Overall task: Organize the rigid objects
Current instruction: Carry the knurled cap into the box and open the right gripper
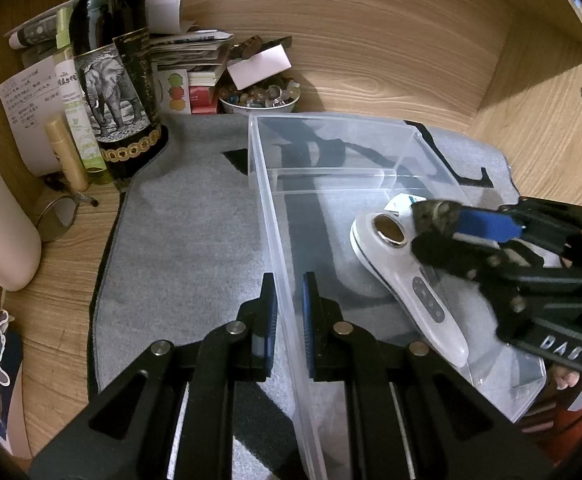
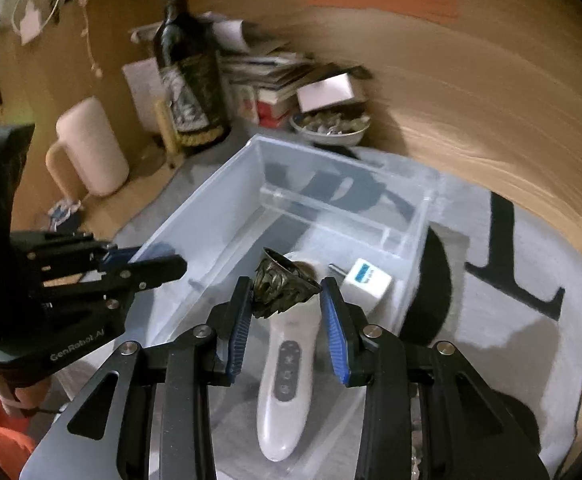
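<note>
Left tool [image 1: 289, 304] is clamped on the near-left wall of the clear plastic bin [image 1: 267, 208], 1 pad each side of the wall.

Right tool [image 2: 285, 300] grips a dark, mottled cone-shaped object [image 2: 281, 286] between its blue pads, above the bin interior. Cone's wide open rim faces up and away from the camera, its narrow end points down toward the bin floor, so its long axis is tilted rather than upright. In the left wrist view the same object [image 1: 437, 210] shows at the right tool's [image 1: 423, 226] tip, just over the head of the massager.

Inside the bin, on its floor: a white handheld massager-type device [image 2: 285, 376], long axis running from near edge to far, handle toward the right wrist camera, round metal head pointing at the far divider. Button strip faces up. A white plug-style adapter [image 2: 365, 278] lies just right of the device's head, prongs pointing left toward it.

Bin sits on a grey mat [image 1: 195, 240] on the wooden table [image 1: 411, 60]. Behind the bin, well apart: a dark bottle [image 1: 111, 72] with an elephant label, upright, and a bowl [image 1: 259, 98] of small items.
</note>
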A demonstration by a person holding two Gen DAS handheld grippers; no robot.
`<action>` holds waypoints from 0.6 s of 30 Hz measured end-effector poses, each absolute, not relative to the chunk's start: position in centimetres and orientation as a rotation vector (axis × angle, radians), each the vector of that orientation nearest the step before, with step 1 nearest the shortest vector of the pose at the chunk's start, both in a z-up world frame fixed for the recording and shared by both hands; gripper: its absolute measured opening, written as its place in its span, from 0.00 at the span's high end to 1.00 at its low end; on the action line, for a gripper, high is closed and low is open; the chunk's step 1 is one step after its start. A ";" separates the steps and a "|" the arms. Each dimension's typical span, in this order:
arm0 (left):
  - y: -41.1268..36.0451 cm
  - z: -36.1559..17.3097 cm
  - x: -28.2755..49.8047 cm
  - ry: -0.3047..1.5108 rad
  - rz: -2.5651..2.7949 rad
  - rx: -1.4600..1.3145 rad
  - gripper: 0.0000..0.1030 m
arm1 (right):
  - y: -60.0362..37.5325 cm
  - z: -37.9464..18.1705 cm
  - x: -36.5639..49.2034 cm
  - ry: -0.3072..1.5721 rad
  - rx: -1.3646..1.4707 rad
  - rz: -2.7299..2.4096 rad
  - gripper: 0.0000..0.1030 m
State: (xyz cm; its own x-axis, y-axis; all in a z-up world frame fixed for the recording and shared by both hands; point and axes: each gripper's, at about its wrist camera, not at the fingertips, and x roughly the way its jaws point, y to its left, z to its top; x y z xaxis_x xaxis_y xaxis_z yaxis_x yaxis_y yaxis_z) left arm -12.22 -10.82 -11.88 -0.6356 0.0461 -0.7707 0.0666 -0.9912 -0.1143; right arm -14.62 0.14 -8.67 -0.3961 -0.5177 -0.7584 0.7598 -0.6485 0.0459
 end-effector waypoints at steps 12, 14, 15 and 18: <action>-10.7 -11.9 -12.2 0.208 -2.822 1.335 0.90 | -0.9 -9.1 -14.3 0.429 1.030 -2.038 0.59; -10.6 -11.8 -12.3 0.207 -2.822 1.335 0.90 | -0.7 -8.8 -14.1 0.429 1.009 -2.061 0.58; -10.6 -11.8 -12.3 0.207 -2.822 1.335 0.90 | -0.5 -8.5 -14.1 0.425 1.001 -2.070 0.58; -10.6 -11.8 -12.3 0.208 -2.822 1.335 0.90 | 0.0 -7.8 -14.0 0.404 0.980 -2.096 0.57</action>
